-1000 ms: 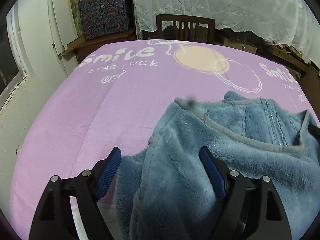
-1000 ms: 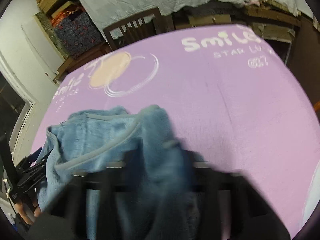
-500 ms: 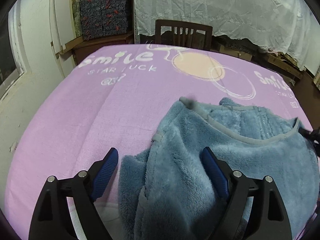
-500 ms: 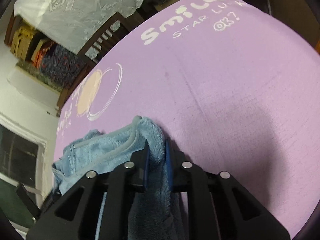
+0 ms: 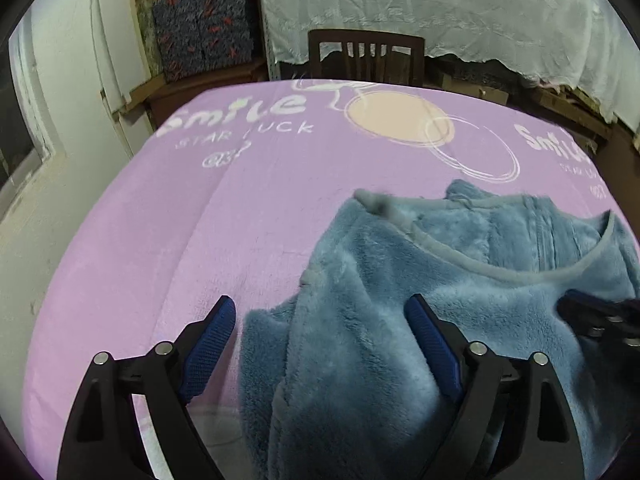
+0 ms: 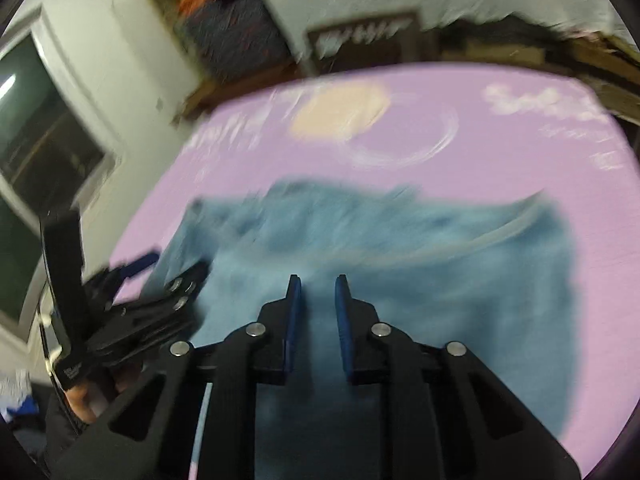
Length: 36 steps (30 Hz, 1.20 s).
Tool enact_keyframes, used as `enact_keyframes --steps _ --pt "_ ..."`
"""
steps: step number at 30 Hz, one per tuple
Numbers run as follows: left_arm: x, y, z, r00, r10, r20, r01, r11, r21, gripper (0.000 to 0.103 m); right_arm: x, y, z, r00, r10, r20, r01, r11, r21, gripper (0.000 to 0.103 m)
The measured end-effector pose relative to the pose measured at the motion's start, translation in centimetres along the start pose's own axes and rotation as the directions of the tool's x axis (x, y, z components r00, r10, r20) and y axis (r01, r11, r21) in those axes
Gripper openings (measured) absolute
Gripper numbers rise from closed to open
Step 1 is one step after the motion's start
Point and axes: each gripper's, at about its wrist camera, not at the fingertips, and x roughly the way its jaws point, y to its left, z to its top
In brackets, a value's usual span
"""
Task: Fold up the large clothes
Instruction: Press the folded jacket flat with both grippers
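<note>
A blue fleece garment [image 5: 360,260] lies bunched on the purple blanket [image 5: 200,220], grey trim curving across it. My left gripper [image 5: 320,300] hovers over the garment's near left part. Its jaws are opening wide, a fold of fleece lies between them, and the pads do not press on it. In the blurred right wrist view, my right gripper [image 6: 318,280] sits over the middle of the fleece [image 6: 440,248]. Its jaws are closing to a narrow gap that fleece fills. The left gripper [image 6: 168,268] shows at the left there, held by a hand [image 6: 84,404].
The purple blanket [image 6: 520,140] with white lettering covers the whole table. A dark wooden chair [image 5: 366,56] stands at the far edge. Patterned boxes [image 5: 200,32] and a white lace cloth [image 5: 440,8] are behind it. A white wall and a window [image 6: 32,120] are to the left.
My right gripper has swung from the garment's right edge back over its middle and rolled level. The left jaws have spread slightly; the left hand has stayed put.
</note>
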Motion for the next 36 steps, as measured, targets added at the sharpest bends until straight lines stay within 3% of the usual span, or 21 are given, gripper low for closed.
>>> enact_keyframes --steps 3,7,11,12,16,18,22,25,27,30,32,36 --pt "0.5 0.6 0.0 1.000 -0.021 -0.009 0.020 1.000 -0.016 0.092 2.4 -1.0 0.9 0.997 -0.072 -0.017 0.073 0.996 0.056 0.008" --pt "0.0 1.0 -0.2 1.000 -0.025 -0.001 0.025 0.999 -0.029 0.092 3.0 -4.5 1.9 0.999 0.052 -0.010 -0.048 0.970 0.240 0.004" --pt "-2.3 1.1 -0.4 0.999 -0.018 0.041 0.019 1.000 -0.024 0.092 0.9 -4.6 0.9 0.997 0.061 0.046 -0.070 0.963 0.261 0.005" --pt "-3.3 0.9 -0.6 0.998 -0.023 0.054 0.024 1.000 -0.016 0.092 -0.4 -4.6 0.5 0.996 0.066 0.066 -0.082 0.962 0.261 0.011" --pt "-5.9 0.0 -2.0 0.996 -0.044 0.079 0.043 0.999 0.018 0.092 -4.7 -3.8 -1.2 0.990 0.082 0.117 -0.107 0.970 0.218 0.013" --pt "-6.9 -0.6 -3.1 0.995 -0.048 0.083 0.044 0.998 0.039 0.092 -6.5 -3.4 -2.2 0.988 0.073 0.134 -0.098 0.977 0.191 0.018" --pt "-7.2 -1.0 -5.5 0.998 -0.027 0.059 0.022 0.996 0.081 0.092 -8.1 -3.2 -5.1 0.988 0.090 0.129 -0.112 0.978 0.178 0.020" --pt "-5.8 -0.1 -6.3 1.000 -0.027 0.008 0.027 0.998 0.058 0.095 -8.1 -4.1 -7.2 0.990 0.078 0.115 -0.099 0.977 0.188 0.020" --pt "-5.1 1.0 -6.4 0.998 -0.065 -0.019 0.065 0.998 0.015 0.099 -7.7 -5.5 -8.2 0.992 0.062 0.106 -0.084 0.973 0.215 0.018" --pt "-4.2 1.5 -6.5 0.995 -0.089 -0.036 0.089 0.996 0.001 0.100 -6.8 -8.5 -9.6 0.991 0.090 0.099 -0.115 0.955 0.275 0.000" --pt "-4.2 1.3 -6.5 0.996 -0.081 -0.029 0.081 0.997 0.010 0.100 -6.7 -9.9 -10.0 0.982 0.154 0.112 -0.181 0.938 0.295 0.000" --pt "-5.0 1.2 -6.4 0.998 -0.060 -0.011 0.060 0.998 0.005 0.100 -6.9 -10.7 -10.1 0.975 0.190 0.114 -0.217 0.923 0.316 0.000"
